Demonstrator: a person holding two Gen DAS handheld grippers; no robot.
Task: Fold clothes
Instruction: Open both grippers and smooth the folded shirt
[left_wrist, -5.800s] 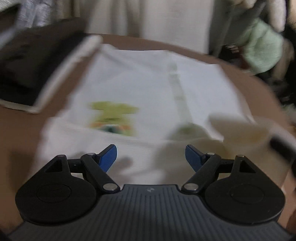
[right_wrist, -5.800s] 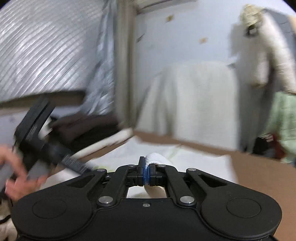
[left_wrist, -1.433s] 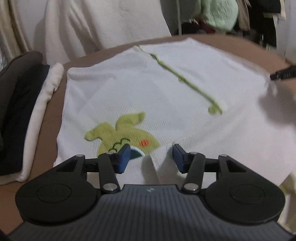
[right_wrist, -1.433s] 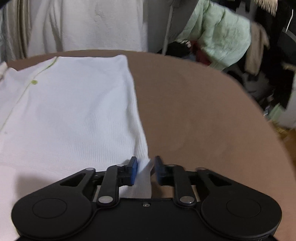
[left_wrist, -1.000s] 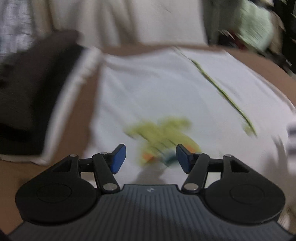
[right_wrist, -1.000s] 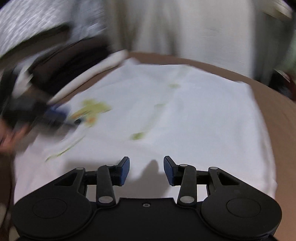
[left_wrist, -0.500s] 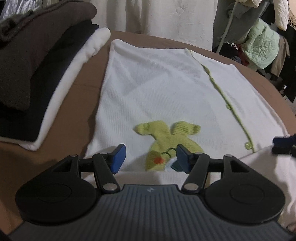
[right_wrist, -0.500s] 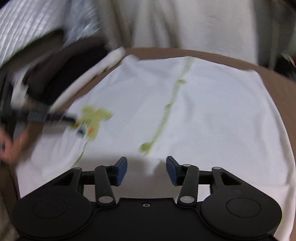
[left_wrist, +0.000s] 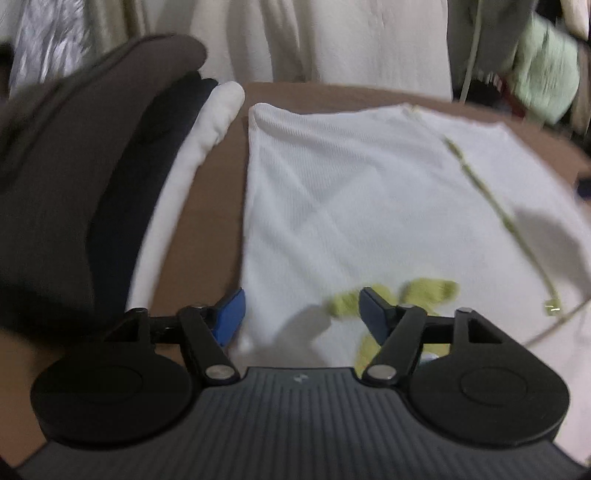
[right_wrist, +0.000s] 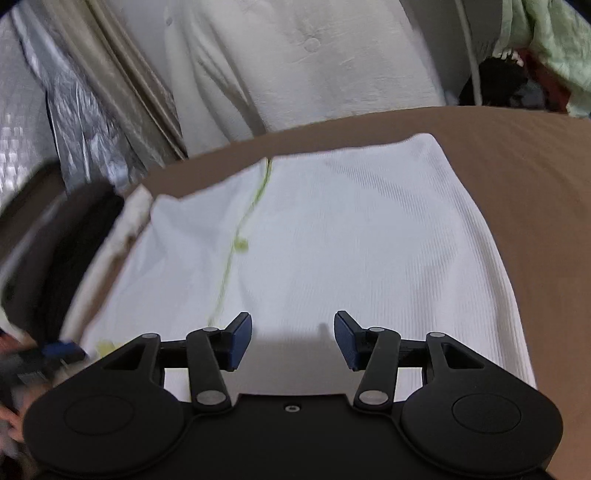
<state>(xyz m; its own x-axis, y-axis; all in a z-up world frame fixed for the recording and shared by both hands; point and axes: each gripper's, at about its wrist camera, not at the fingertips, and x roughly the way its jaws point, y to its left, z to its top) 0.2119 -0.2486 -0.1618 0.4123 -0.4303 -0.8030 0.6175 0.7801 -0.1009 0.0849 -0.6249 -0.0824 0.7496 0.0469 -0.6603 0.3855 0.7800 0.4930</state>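
White ribbed knit cardigan (left_wrist: 362, 206) with lime-green placket, spread flat on brown tabletop (right_wrist: 517, 173), mid-surface, just beside stack of folded dark and cream garments (left_wrist: 110, 177) at left edge. Long axis toward far edge; green appliqué (left_wrist: 406, 295) at near end. Left gripper (left_wrist: 299, 314) over near-left corner, jaws opening, gripping nothing. Right gripper (right_wrist: 293, 341) over near hem, jaws opening, empty. Likely lined up for corner pinch.
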